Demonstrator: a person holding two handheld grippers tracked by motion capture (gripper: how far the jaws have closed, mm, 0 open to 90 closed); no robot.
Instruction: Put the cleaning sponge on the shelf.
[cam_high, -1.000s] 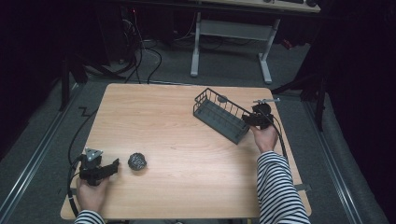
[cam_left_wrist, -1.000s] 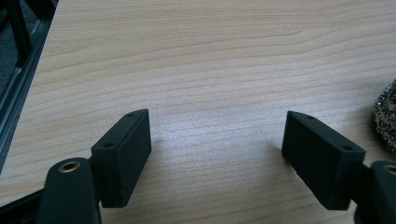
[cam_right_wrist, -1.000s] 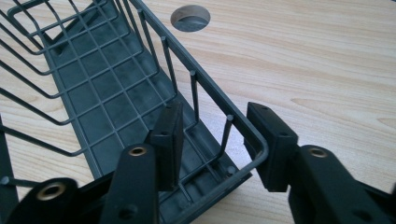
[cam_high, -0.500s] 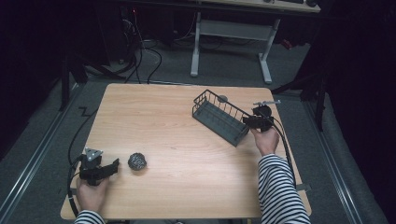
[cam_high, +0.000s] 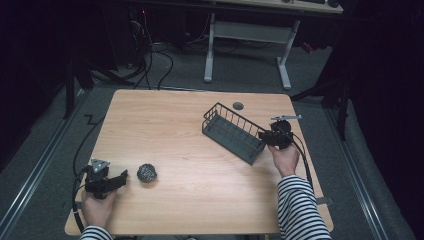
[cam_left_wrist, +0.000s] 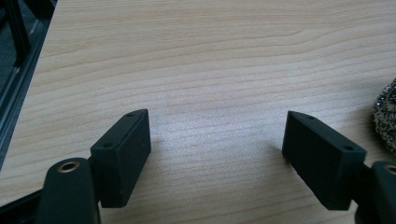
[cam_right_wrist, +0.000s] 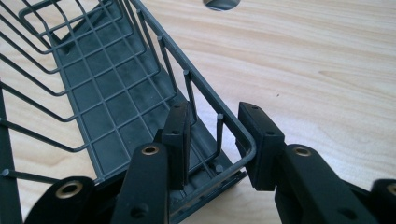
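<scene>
A dark wire basket lies slantwise on the right half of the wooden table. My right gripper is shut on its near end. In the right gripper view the jaws straddle the basket's corner rim, one inside and one outside, and my right gripper presses on the wires. A grey steel-wool ball rests near the front left. My left gripper sits just left of it, open and empty. In the left gripper view my left gripper has bare wood between its jaws, with the ball at the right edge.
A round cable grommet is set in the table behind the basket. Cables trail on the dark floor beyond the table, where the white legs of another desk stand. A cable hangs off the table's left edge.
The basket has shifted a little toward the left and front with my right gripper on it. The left gripper and the steel-wool ball have stayed put.
</scene>
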